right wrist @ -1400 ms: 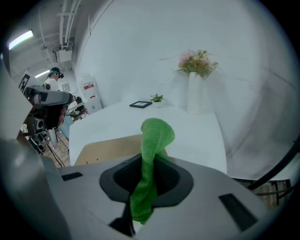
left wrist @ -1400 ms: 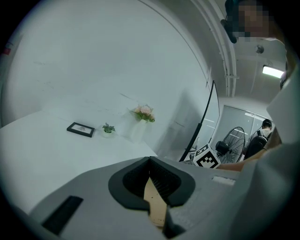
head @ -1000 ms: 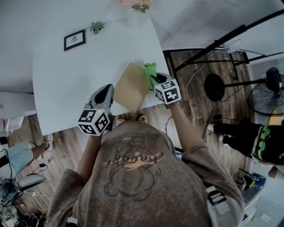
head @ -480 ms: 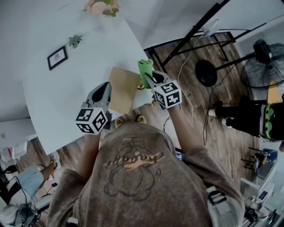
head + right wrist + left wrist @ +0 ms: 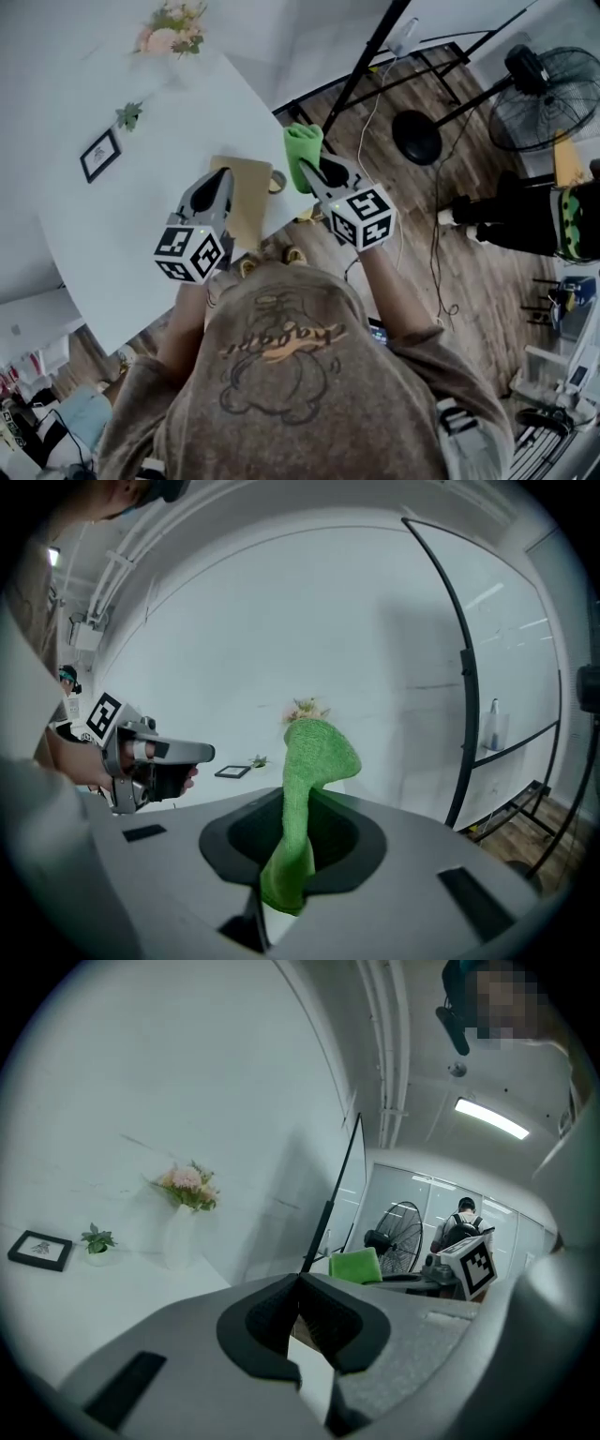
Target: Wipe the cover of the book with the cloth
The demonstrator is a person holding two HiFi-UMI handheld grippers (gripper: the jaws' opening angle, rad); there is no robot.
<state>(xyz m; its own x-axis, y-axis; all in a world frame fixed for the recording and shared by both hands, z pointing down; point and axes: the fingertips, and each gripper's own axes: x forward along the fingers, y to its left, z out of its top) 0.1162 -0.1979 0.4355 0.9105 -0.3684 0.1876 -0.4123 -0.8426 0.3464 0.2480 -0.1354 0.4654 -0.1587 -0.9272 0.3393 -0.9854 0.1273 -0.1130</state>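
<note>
A brown book [image 5: 240, 190] lies flat near the front edge of the white table [image 5: 122, 234]. My right gripper [image 5: 306, 170] is shut on the green cloth [image 5: 302, 148], lifted at the book's right side over the table's edge. In the right gripper view the cloth [image 5: 302, 789] stands up out of the jaws and folds over at its top. My left gripper [image 5: 222, 177] hangs over the book's near left part, shut with nothing in it; its jaw tips [image 5: 299, 1278] meet. A sliver of the book [image 5: 305, 1331] shows behind them.
A framed picture [image 5: 99, 155], a small plant [image 5: 128, 115] and a vase of flowers [image 5: 169, 26] stand at the table's far side. To the right on the wooden floor are a black stand base [image 5: 417, 137], cables, a fan [image 5: 537, 87] and a person [image 5: 525, 220].
My right gripper has lifted the cloth off the book's right edge and now holds it upright. The head view has swung, so the table sits further left. The left gripper has stayed over the book.
</note>
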